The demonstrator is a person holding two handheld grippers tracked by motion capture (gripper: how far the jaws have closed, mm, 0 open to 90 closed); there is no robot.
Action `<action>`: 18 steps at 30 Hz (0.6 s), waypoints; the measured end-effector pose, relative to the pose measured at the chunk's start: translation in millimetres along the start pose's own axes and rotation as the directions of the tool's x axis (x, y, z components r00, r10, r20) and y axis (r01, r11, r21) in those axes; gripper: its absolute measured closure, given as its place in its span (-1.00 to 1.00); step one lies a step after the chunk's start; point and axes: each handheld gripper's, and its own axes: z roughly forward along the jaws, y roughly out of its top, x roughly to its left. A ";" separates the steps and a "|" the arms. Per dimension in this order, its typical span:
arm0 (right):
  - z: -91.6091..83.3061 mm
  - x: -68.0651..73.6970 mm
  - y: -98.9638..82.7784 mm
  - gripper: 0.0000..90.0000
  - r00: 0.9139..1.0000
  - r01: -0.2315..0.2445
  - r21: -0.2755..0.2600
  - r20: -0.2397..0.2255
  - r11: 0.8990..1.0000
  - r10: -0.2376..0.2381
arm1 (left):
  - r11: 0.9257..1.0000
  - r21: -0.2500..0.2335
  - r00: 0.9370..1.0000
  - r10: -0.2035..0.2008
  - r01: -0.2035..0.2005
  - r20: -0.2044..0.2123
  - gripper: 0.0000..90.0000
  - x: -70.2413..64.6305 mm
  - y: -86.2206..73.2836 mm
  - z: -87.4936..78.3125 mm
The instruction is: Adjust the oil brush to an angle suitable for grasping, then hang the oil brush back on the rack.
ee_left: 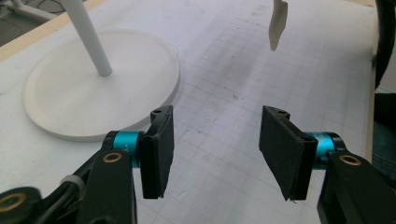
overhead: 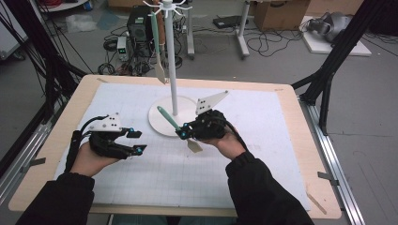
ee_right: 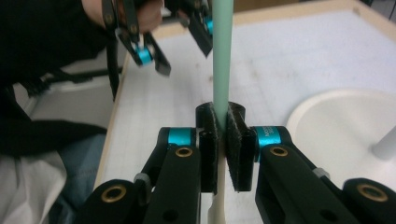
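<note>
High view shows a table [overhead: 61,154] with a white gridded mat [overhead: 263,154] on it, and near the mat's far middle a white stand [overhead: 170,56]: a round base [overhead: 159,123], a tall pole, and hooks at the top. 1 spatula [overhead: 158,51] already hangs from a hook, blade down, so the work in hand looks like hanging a 2nd one beside it.

That 2nd spatula [overhead: 174,125] is in the right gripper [overhead: 184,133], just in front of the base. Its long axis runs on a slant: the green handle points up and away toward the pole, over the near rim of the base, while the cream blade points down toward the person, close above the mat. In the right gripper view the jaws are pinched tight on the shaft [ee_right: 222,70], where green handle meets cream blade, and the shaft rises straight out between the pads.

The left gripper [overhead: 136,141] sits well to the left of the spatula, low over the mat, jaws about half apart with nothing between them; the left gripper view shows bare mat between the 2 pads [ee_left: 159,149] and the cream blade tip [ee_left: 278,23] hanging farther off.

The right hand is the nearer one to the stand. Judging by this, the handle end already leads toward the pole, so the coming move depends on lifting it along that axis up to a free hook.
</note>
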 end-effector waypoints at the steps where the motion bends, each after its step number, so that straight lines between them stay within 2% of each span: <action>1: -1.8 -1.3 0.9 0.87 1.000 -0.005 -0.012 0.004 1.000 0.005 | 1.000 -0.002 1.000 -0.001 0.001 -0.002 0.00 -0.3 -0.8 0.0; 3: -4.4 -3.7 2.9 0.87 1.000 -0.016 -0.017 0.008 1.000 0.016 | 1.000 0.003 1.000 -0.002 0.002 -0.013 0.00 -0.3 -2.6 0.0; 10: -7.6 -6.8 14.7 0.87 1.000 -0.005 -0.015 0.022 1.000 0.006 | 1.000 0.008 0.999 -0.007 0.007 -0.042 -0.05 -0.7 -8.2 1.3; 18: -18.5 -12.1 38.3 0.87 0.999 0.002 -0.040 0.048 0.999 0.000 | 1.000 -0.015 0.998 -0.022 0.021 -0.063 -0.11 -0.6 -13.8 -0.1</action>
